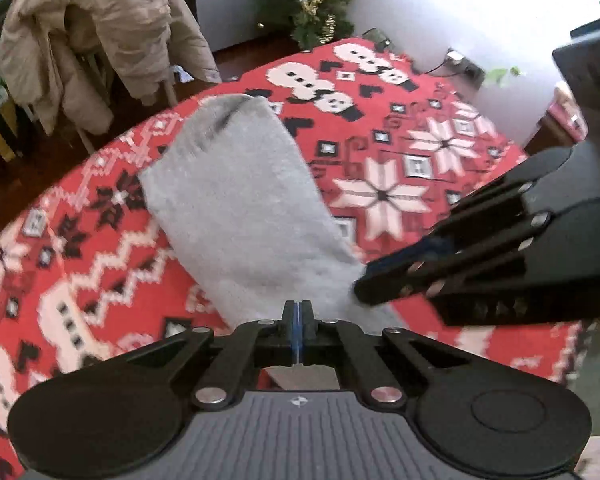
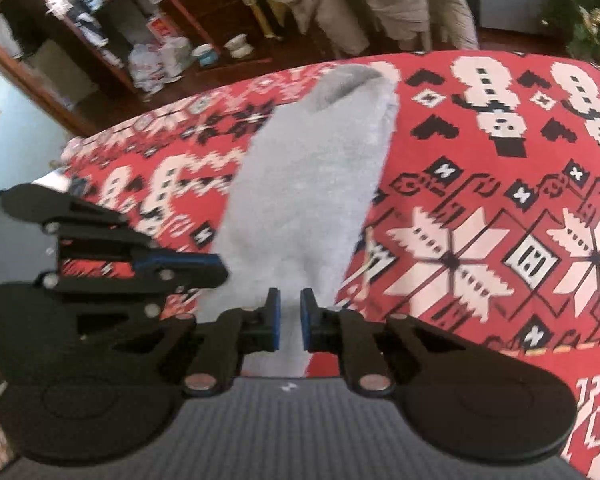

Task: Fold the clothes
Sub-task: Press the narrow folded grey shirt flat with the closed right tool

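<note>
Left gripper clenched on near edge of grey sock, blue pads pressed together w/ fabric between. Right gripper released, jaws apart w/ gap, straddling sock's near end but not pinching. Both grippers side by side at same end, tips nearly touching. Sock stretched flat away from grippers, toe at far end, on red patterned tablecloth w/ snowflakes & snowmen. Beyond table: beige jacket over chair, small Xmas tree.
</note>
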A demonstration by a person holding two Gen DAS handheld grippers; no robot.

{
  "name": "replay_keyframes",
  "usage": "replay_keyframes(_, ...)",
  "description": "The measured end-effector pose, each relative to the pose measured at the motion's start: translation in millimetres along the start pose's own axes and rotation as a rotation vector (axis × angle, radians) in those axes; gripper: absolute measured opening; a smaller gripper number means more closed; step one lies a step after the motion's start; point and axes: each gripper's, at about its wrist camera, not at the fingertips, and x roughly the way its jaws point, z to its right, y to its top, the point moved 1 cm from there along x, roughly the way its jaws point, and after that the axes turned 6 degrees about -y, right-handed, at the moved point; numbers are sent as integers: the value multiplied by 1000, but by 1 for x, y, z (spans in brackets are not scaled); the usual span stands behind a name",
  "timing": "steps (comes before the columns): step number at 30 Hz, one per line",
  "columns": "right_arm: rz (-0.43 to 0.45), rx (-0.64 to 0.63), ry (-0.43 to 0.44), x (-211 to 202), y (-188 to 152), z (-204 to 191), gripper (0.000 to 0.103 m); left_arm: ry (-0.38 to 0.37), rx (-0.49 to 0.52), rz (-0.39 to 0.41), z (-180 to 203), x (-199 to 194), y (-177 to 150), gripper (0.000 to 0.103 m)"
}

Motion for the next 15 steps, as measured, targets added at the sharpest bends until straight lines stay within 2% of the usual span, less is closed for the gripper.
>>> replay_keyframes(4,-47,-65,5,5,-9,-15,11,17,61,-44,11,17,-17,0)
replay_keyframes(7,-93,-92,-30,19,-20,-15,10,15,53,-61,10,23,-28,1)
replay_keyframes(15,-127,-98,-45,4,-29,-10,11,32,-2,-85,3,4,-47,1)
